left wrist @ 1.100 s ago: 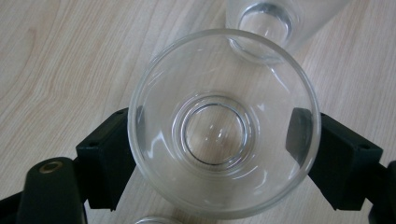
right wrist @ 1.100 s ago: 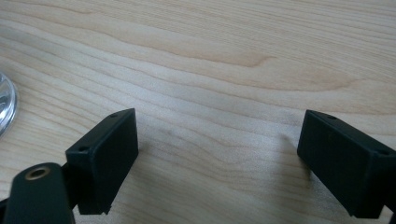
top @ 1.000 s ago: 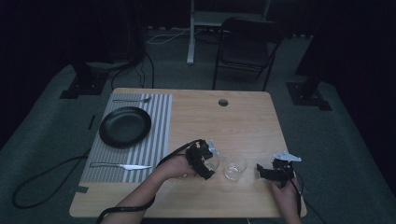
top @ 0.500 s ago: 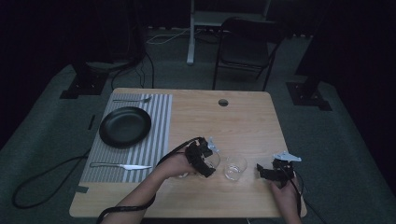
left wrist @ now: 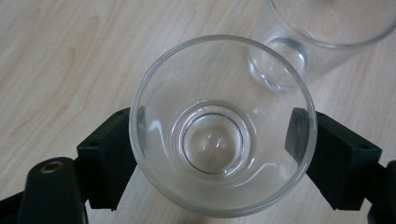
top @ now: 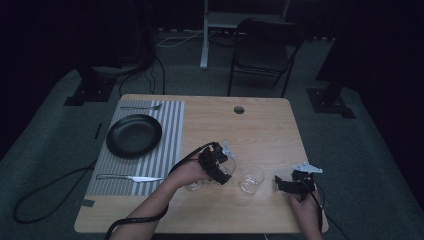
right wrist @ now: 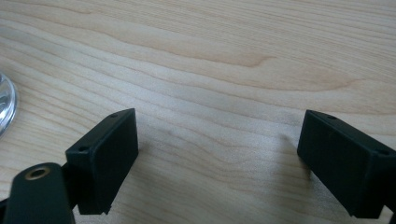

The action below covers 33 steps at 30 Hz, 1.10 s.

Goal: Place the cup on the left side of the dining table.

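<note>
**Left tool holds one tumbler beside its twin**

The left tool clamps a clear, round drinking glass upright on the pale wooden desk, jaws pressed to its sides. A second clear glass stands just beside it, towards the right tool, which rests nearer, jaws wide and empty. They seem not to touch. Dark room around.

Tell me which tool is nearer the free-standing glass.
Left. The left tool, shut on its own glass, sits just beside the free-standing glass; the right tool rests open, a gap away on the other side.
</note>
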Tool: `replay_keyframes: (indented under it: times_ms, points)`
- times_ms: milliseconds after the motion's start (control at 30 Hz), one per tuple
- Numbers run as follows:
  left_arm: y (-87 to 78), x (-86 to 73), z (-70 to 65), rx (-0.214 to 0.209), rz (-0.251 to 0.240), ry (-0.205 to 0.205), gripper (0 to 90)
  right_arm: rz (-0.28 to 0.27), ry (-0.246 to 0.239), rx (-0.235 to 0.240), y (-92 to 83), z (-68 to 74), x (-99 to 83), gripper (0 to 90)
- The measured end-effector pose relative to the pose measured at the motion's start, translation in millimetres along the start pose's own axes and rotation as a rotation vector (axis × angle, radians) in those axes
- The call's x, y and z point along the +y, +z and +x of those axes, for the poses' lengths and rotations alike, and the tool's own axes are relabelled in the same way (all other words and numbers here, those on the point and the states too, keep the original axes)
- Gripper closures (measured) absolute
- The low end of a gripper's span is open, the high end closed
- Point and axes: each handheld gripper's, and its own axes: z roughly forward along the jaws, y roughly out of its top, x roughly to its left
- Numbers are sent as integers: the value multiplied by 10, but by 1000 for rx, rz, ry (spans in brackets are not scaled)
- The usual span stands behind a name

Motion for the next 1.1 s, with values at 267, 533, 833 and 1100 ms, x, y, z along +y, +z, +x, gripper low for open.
replay_keyframes:
  times_ms: [267, 533, 833, 1100]
  points:
    - [-55, 34, 102, 21, -7, -16, 187, -1, -3, 0, 1, -2, 0, 119]
    - [-96, 13, 269, 46, -9, -59, 187, -1, -1, 0, 0, 0, 0, 119]
    - [-164, -63, 473, 96, -16, -129, 187, 0, 1, 0, 0, 1, 0, 119]
    - [-243, -153, 585, 123, -14, -158, 187, 0, 1, 0, 0, 1, 0, 119]
